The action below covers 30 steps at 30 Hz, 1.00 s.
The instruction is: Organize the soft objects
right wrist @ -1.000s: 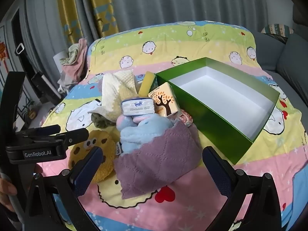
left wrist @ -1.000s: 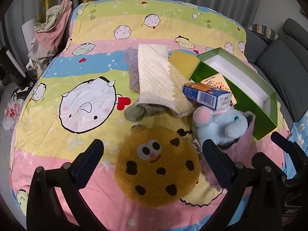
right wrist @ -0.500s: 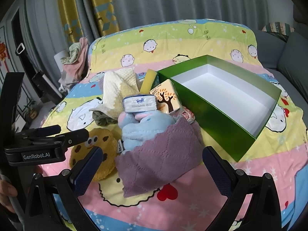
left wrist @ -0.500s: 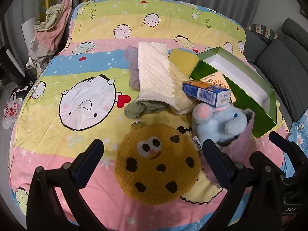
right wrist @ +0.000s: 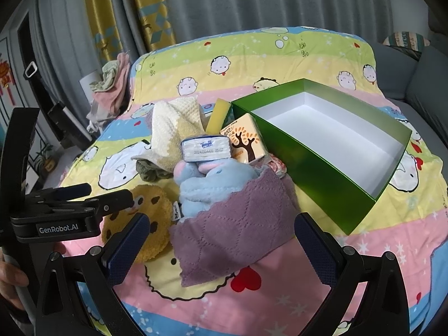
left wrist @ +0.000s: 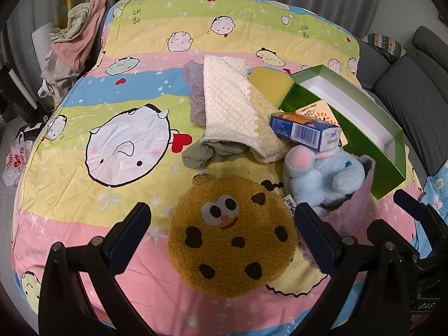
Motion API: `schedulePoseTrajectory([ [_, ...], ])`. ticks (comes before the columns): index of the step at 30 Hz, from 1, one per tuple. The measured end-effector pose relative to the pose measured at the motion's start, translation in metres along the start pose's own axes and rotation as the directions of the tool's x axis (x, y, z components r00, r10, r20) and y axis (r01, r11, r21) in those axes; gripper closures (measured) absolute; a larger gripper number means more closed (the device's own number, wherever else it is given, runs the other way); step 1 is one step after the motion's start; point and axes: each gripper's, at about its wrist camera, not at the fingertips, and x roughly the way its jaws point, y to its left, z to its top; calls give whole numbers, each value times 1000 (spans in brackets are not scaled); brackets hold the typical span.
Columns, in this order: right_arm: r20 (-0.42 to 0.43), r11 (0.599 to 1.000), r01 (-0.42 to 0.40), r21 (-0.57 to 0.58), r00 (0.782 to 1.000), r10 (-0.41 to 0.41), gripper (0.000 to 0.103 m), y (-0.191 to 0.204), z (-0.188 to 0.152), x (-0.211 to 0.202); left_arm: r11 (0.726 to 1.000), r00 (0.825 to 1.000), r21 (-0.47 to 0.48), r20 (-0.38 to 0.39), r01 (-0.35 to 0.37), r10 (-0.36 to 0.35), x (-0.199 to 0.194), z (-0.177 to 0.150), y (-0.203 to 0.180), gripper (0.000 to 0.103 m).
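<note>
Both tools have edged a little closer to the pile over the last second, and nothing on the bed [left wrist: 56,168] has been moved yet. The left tool [left wrist: 221,224] hangs wide open and empty, its fingers straddling the round cookie plush [left wrist: 232,235] from above without touching it. The right tool [right wrist: 218,235] is equally wide open and empty, framing the purple cloth [right wrist: 232,224] that lies draped over the blue plush elephant [right wrist: 212,179].

A blue tissue pack [right wrist: 205,149] rests on top of the elephant, with an orange tissue pack [right wrist: 245,142] just beside it against the outer wall of the green box [right wrist: 322,173]. The box stands open and, as far as its white floor shows, empty. Behind the pile lie a cream towel [left wrist: 232,103], a yellow sponge [left wrist: 270,85] and an olive cloth [left wrist: 207,152]; what lies under the towel is partly hidden.

The approach suggests sorting has barely begun: probably the cookie plush goes first on the left, the purple cloth on the right, both headed for the box.
</note>
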Motion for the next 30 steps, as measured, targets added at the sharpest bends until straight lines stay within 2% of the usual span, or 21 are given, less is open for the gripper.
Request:
schedulePoseTrajectory([
  [24,-11,1000,-14,-2,1000,14,0,3,-4,5,1000,1000,-14,-20,9,-10,7,-2,1,1],
  [26,-17,999,-31,-16,999,31,0,6,-5,5,999,999,-34,-28,32,-33,9,-3,6,1],
  [30,-33,982,-170,-80,985,167,0,24,-14,0,992,995,-87,-51,86,-91,15,-5,20,1],
])
